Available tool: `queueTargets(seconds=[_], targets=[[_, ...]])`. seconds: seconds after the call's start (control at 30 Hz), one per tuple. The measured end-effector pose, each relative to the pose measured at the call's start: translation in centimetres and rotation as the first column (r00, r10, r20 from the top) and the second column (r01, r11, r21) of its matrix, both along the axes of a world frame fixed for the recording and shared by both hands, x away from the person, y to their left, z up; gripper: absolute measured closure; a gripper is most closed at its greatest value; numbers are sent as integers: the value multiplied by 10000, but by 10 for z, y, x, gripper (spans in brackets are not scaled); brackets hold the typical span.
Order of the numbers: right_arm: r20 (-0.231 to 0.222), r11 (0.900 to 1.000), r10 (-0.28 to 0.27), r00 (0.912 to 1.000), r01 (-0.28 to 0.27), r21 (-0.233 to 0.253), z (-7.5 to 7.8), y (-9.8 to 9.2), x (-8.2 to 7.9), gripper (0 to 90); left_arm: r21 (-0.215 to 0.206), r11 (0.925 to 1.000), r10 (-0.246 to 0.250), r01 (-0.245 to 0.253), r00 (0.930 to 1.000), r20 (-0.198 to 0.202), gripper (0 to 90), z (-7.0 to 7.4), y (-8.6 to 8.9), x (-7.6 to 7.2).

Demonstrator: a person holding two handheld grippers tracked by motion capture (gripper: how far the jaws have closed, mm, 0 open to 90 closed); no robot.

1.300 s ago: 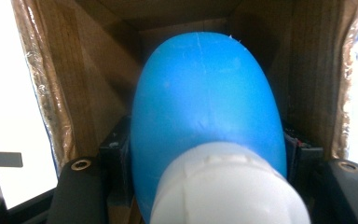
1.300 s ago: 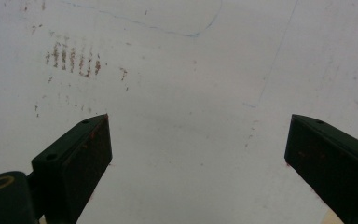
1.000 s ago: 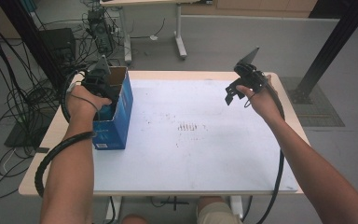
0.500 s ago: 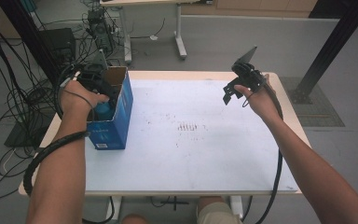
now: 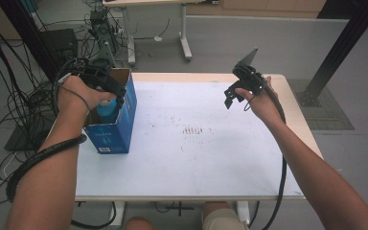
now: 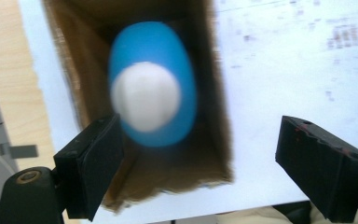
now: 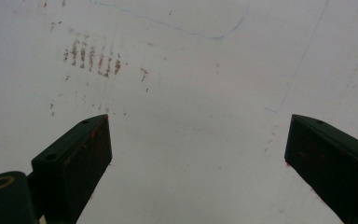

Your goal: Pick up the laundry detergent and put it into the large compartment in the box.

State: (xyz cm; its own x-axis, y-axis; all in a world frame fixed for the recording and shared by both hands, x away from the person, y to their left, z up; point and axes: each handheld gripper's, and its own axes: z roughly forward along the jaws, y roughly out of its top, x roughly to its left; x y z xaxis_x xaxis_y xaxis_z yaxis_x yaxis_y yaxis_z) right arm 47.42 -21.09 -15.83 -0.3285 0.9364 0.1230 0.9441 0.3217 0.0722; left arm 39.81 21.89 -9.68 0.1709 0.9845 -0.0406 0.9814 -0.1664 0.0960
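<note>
Now, left gripper (image 6: 196, 172): released, jaws wide apart, poised above the open box.
Blue bottle (image 6: 156, 84): white-capped, upright inside the blue cardboard box (image 5: 120, 129), blurred in the left gripper view.
Box position: standing on the bench (image 5: 211, 158) near its left edge.
Right gripper (image 7: 196, 163): released, jaws spread, above bare stained bench surface, well apart from the box.
</note>
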Motion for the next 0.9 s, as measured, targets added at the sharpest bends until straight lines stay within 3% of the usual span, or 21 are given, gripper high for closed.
queueTargets(seconds=[0.2,0.43,0.73,0.9], targets=[[-27,9999,157,9999,-157,-42,0,8,-2,71,-75,10000,-27,28,10000,14,141,6,-6,-3],[-3,9998,201,9998,-201,-21,0,7,-2,71,-24,9987,-517,517,9984,210,122,17,-23,-7],[-82,9999,116,9999,-116,-25,-1,4,1,71,564,9933,-1030,1010,9941,342,74,28,-58,-13],[-82,10000,87,9999,-87,5,-1,2,2,71,689,9899,-1268,1236,9909,448,55,33,-71,-16]])
